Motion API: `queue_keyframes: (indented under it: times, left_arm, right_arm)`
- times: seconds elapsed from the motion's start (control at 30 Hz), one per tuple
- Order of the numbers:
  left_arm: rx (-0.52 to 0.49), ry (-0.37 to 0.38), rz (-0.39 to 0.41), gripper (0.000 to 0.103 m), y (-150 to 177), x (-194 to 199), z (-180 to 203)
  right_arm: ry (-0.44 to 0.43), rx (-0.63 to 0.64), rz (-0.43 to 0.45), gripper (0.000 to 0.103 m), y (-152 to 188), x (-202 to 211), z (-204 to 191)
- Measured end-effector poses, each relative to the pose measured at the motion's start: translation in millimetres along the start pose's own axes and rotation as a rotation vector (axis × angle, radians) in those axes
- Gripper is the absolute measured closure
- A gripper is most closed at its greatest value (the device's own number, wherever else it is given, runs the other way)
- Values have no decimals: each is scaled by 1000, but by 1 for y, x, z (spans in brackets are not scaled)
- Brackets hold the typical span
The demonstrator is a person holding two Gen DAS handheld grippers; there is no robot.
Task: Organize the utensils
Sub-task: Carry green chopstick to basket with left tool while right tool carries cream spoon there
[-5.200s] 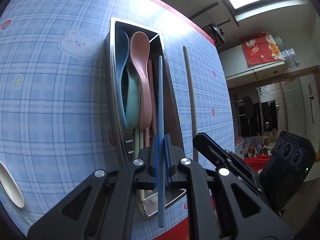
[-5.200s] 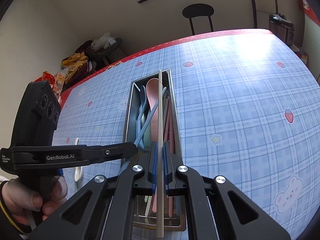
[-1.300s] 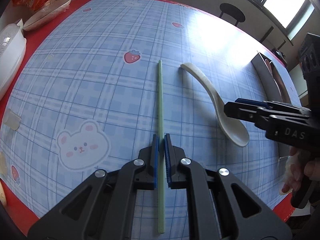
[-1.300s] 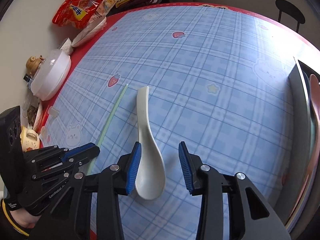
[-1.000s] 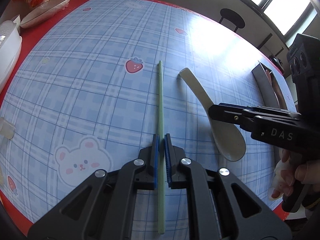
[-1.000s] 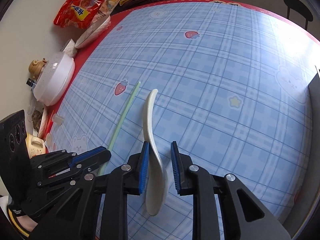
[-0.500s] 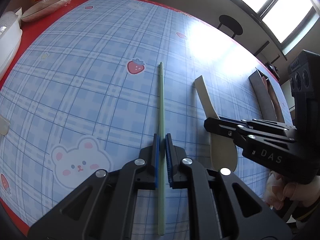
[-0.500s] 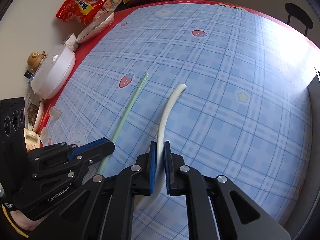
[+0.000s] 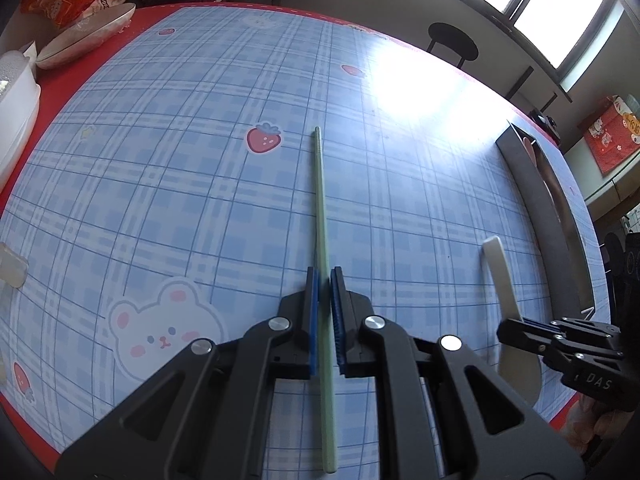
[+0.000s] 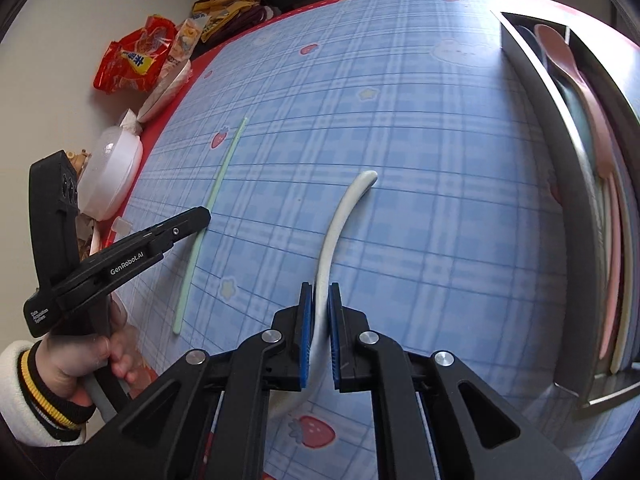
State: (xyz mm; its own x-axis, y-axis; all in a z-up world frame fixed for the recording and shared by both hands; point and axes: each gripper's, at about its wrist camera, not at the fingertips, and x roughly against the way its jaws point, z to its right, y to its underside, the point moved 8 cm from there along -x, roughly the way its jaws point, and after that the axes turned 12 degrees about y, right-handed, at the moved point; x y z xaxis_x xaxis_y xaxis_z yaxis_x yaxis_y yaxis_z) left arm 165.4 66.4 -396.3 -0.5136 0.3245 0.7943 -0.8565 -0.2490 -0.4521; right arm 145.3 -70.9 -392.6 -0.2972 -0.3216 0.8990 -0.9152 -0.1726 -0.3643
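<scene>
My left gripper (image 9: 324, 276) is shut on a pale green chopstick (image 9: 320, 200), which points forward over the blue plaid tablecloth; it also shows in the right wrist view (image 10: 218, 190). My right gripper (image 10: 319, 292) is shut on a white spoon (image 10: 340, 216), holding it on edge with the handle pointing forward; it shows in the left wrist view (image 9: 506, 292) too. The metal utensil tray (image 10: 560, 184) lies to the right, holding a pink spoon (image 10: 576, 76) and other utensils.
Snack bags (image 10: 136, 60), a white lidded bowl (image 10: 110, 172) and a white dish (image 9: 86, 36) sit along the table's far left edge. A black stool (image 9: 452, 42) stands beyond the table. The red table border (image 9: 24, 412) is close in front.
Both grippers came from the tray to the loose utensils. The right jaws closed on the white spoon, tipped it on edge and carried it right toward the tray. The left stayed shut on the chopstick.
</scene>
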Motion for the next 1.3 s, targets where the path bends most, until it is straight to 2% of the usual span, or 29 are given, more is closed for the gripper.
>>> queue_keyframes:
  times: [0.13,0.23,0.33,0.53,0.87,1.07,1.3]
  left_arm:
    - [-47,-35,-1,90,-1,-2,5]
    - [-61,-34,-9,93,-2,-3,6]
    - [-30,1,-29,93,-2,-1,5]
    - [-32,68,-12,93,-5,23,28]
    - [-39,188,-27,93,-20,37,100]
    - [-52,270,-71,93,-28,23,154]
    - [-32,351,-113,93,-36,-7,212]
  right_arm:
    - [12,-43,31,95,4,12,16]
    - [15,-50,48,95,4,19,20]
    - [16,-48,65,95,5,26,20]
    - [8,-66,120,95,2,44,26]
    - [1,-128,211,95,0,77,54]
    - [41,-140,253,95,-2,97,84]
    - [78,-108,252,95,-12,106,122]
